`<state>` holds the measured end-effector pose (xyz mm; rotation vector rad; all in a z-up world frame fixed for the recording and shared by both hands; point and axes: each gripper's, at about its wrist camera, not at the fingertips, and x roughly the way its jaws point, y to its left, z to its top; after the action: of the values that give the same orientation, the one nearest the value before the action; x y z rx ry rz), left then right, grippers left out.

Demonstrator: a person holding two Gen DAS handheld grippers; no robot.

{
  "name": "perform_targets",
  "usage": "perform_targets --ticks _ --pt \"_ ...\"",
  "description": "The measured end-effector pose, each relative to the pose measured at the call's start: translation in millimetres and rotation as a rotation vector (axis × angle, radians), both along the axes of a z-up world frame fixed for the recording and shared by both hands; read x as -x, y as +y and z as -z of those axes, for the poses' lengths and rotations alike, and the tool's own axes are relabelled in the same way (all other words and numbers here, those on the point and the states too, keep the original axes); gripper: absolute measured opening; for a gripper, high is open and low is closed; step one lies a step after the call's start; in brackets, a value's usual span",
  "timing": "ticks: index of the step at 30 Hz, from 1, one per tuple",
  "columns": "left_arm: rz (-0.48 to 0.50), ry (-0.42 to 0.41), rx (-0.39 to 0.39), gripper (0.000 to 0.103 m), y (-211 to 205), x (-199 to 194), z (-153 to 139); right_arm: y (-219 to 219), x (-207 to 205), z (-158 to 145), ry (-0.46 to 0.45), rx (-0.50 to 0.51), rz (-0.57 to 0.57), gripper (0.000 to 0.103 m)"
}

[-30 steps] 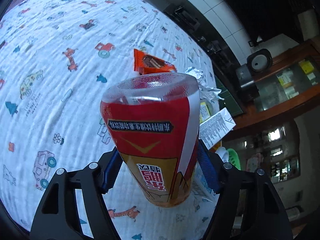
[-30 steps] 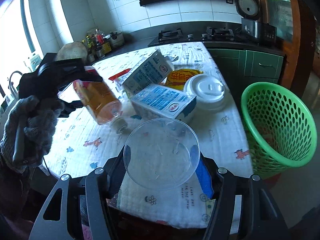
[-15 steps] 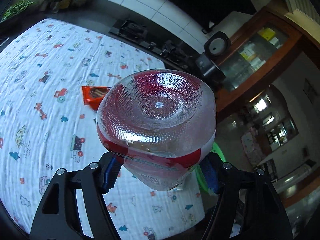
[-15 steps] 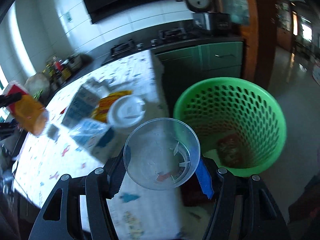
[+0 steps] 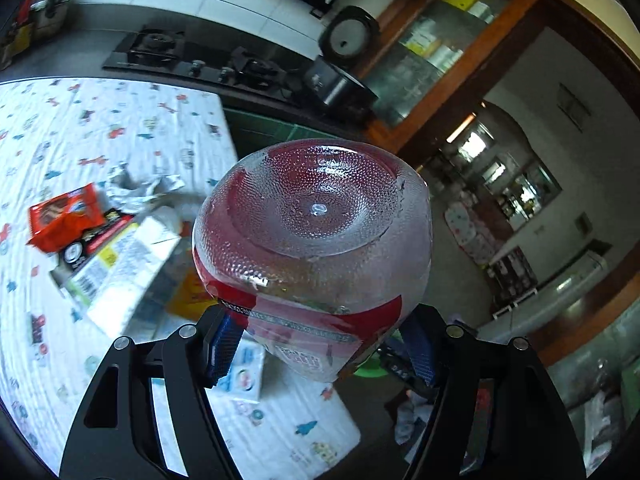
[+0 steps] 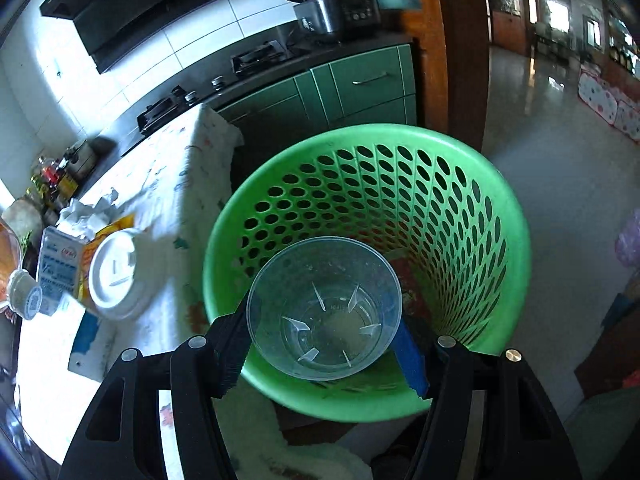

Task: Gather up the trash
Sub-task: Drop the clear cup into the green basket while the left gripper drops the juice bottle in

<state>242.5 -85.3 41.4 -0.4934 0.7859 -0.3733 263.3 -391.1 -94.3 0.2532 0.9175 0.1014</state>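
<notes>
Right gripper (image 6: 322, 350) holds clear cup (image 6: 324, 308) over green basket (image 6: 460, 208)

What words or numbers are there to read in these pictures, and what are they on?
No text reads clearly enough to quote.
On the bottle: white characters on a dark label strip, too blurred; raised marks on its base, too faint.
On the milk carton: a red oval logo and blue print, too small.
On the orange wrapper: print, blurred.
On the clear cup: tiny raised marks on its bottom, unreadable.
</notes>
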Motion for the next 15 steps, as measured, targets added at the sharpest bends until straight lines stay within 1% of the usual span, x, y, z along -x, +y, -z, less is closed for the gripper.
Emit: perform_targets --ticks 1,4,9,15 --pt "0.01 0.0 -0.006 0.069 -7.0 -5.1 0.5 -2.1 -1.8 2.5 0.004 -0.002 0.004 0.062" --pt "0.039 0.0 -0.017 0.069 -28.8 -21.3 3.4 -7.6 -4.4 6.4 0.003 -0.016 0.01 0.072" --pt "0.091 -0.006 -0.04 0.069 -64.5 -41.8 9.2 -15.9 -2.5 4.4 -0.012 -0.027 0.014 0.072" --pt "0.152 0.009 -0.091 0.069 -109.0 -65.5 25.5 -25.7 14.6 -4.7 -0.043 -0.017 0.019 0.073"
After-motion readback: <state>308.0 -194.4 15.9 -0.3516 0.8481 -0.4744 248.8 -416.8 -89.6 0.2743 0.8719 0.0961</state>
